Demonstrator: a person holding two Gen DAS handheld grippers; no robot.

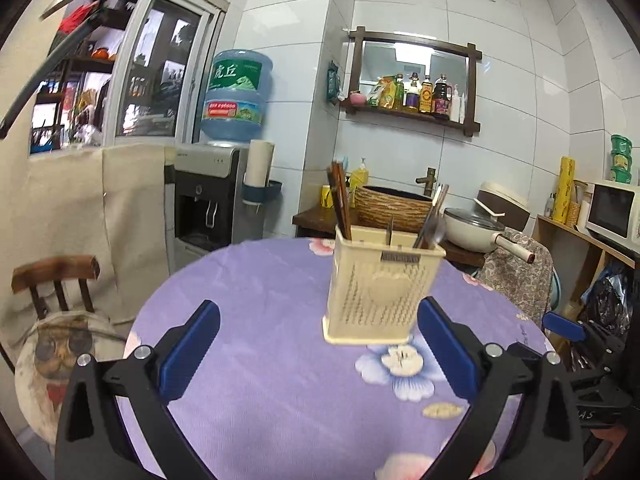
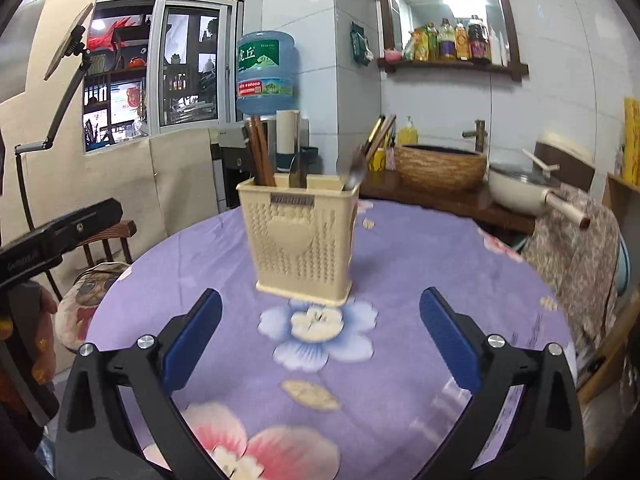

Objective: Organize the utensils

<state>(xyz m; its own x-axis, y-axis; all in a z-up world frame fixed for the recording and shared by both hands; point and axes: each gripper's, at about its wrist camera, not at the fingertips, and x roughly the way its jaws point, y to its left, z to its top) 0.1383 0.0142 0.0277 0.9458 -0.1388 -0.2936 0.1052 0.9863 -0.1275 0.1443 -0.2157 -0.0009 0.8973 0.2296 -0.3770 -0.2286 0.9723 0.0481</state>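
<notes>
The holder (image 1: 382, 288) is seen upright on the purple table (image 1: 248, 280), with chopsticks (image 1: 340, 204), a knife (image 1: 390, 232) and spoons (image 1: 432, 226) standing vertically in separate slots. The left gripper (image 1: 320, 348) and right gripper (image 2: 320, 340) are both spread wide and nothing is held. The holder is placed ahead of both, just past the fingertips; neither can be judged nearer.
</notes>
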